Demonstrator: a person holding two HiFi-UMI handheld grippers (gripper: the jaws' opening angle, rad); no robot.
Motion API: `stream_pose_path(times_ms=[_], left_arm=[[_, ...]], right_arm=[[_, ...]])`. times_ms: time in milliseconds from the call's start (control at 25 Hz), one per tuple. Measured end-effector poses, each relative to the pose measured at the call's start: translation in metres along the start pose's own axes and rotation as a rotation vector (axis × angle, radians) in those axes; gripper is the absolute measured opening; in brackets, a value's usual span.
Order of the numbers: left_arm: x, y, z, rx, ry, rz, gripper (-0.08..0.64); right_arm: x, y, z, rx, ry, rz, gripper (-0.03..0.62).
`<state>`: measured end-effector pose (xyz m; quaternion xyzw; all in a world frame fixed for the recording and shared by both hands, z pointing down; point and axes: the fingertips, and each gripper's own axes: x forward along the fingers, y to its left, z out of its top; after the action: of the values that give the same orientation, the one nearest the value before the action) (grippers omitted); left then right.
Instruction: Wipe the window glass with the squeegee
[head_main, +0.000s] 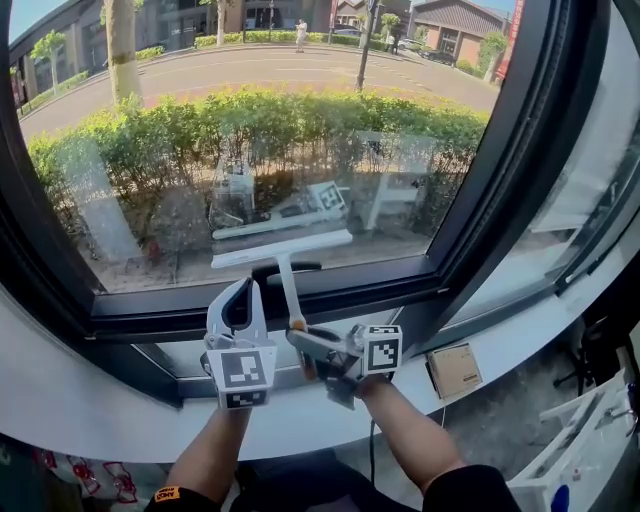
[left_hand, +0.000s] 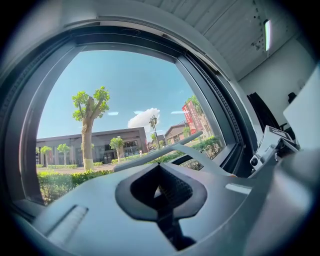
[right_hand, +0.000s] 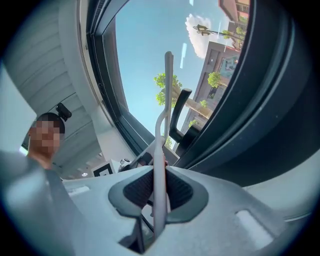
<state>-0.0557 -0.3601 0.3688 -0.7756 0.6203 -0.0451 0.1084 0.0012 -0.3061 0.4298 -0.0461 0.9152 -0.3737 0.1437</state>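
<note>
Your right gripper (head_main: 305, 338) has its jaws pinching the thin handle of the squeegee (head_main: 283, 250), blade low at the window glass (head_main: 250, 130); expect a light, stiff, probably slippery tool, while your left gripper (head_main: 244, 288) has its jaws pressed together, empty.

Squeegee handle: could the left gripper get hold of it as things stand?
Probably yes: the left gripper sits just beside the squeegee handle with nothing between them, and the stretch above the right gripper is bare. Its shut jaws must open first.
</note>
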Motion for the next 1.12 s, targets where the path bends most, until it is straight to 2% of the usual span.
stream_pose_path(times_ms=[120,360,800,880,960,1120], left_arm=[[0.000,-0.004,0.004,-0.024,-0.011,0.002,0.005],[-0.003,-0.012,0.040,0.030,-0.097,-0.002,0.005],[0.014,-0.058,0.137,0.027,-0.279,-0.019,0.005],[0.016,-0.061,0.154,0.063,-0.292,-0.009,0.005],[0.019,-0.062,0.172,0.092,-0.313,0.004,0.005],[0.025,-0.059,0.202,0.091,-0.361,0.036,0.005]], right_arm=[[-0.003,0.001,0.000,-0.022,0.013,-0.011,0.048],[-0.012,0.023,0.006,-0.112,0.024,0.016,0.046],[-0.050,0.082,0.133,-0.328,-0.058,0.101,0.046],[-0.052,0.093,0.155,-0.359,-0.069,0.118,0.046],[-0.054,0.100,0.175,-0.376,-0.081,0.127,0.046],[-0.048,0.112,0.195,-0.356,-0.078,0.171,0.046]])
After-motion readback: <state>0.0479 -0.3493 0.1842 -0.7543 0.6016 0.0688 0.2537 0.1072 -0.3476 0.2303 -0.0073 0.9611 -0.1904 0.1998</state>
